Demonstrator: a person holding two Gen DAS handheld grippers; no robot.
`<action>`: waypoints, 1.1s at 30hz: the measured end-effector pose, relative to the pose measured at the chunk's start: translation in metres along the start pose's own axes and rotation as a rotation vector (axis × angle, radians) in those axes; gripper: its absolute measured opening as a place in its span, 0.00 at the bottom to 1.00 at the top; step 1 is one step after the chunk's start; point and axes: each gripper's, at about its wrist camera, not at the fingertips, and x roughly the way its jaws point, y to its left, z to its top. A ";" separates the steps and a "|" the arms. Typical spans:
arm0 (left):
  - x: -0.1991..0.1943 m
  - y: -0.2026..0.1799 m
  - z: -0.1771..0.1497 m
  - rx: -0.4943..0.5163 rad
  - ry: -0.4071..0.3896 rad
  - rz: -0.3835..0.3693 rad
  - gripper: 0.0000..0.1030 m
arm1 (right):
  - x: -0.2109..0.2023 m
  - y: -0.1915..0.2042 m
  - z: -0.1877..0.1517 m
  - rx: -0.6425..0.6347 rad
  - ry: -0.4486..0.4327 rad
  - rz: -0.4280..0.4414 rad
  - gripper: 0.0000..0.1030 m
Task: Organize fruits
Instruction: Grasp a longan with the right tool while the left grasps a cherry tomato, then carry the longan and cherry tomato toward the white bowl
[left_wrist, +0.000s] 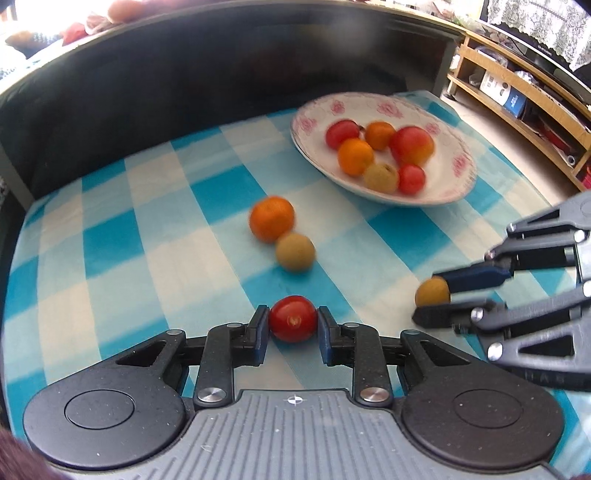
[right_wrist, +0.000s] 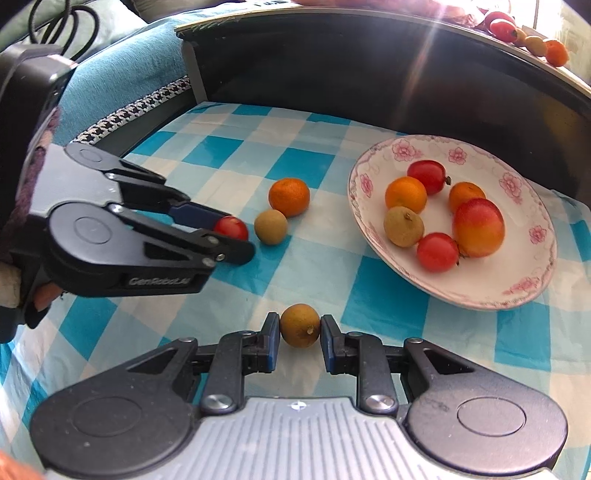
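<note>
Both grippers are clamped on fruit: the left gripper (left_wrist: 292, 320) squeezes a red cherry tomato (left_wrist: 292, 318), the right gripper (right_wrist: 300, 325) a brown longan (right_wrist: 300, 325), both near the tablecloth's (right_wrist: 229, 155) front edge. Toward its back right corner, a floral plate (right_wrist: 480, 291) holds six fruits. Near the cloth's middle, an orange (right_wrist: 289, 196) touches another longan (right_wrist: 270, 226).

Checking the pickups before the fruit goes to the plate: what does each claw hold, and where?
Left claw: cherry tomato, pinched across its sides. Right claw: longan, likewise.
</note>
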 end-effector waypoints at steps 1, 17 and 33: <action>-0.003 -0.003 -0.004 -0.002 0.002 -0.001 0.33 | -0.002 0.000 -0.002 -0.002 0.001 -0.004 0.26; -0.022 -0.043 -0.043 0.035 -0.006 0.004 0.40 | -0.032 0.012 -0.053 -0.027 0.031 -0.058 0.27; -0.027 -0.050 -0.052 0.009 -0.018 0.019 0.45 | -0.037 0.013 -0.055 0.003 -0.001 -0.045 0.30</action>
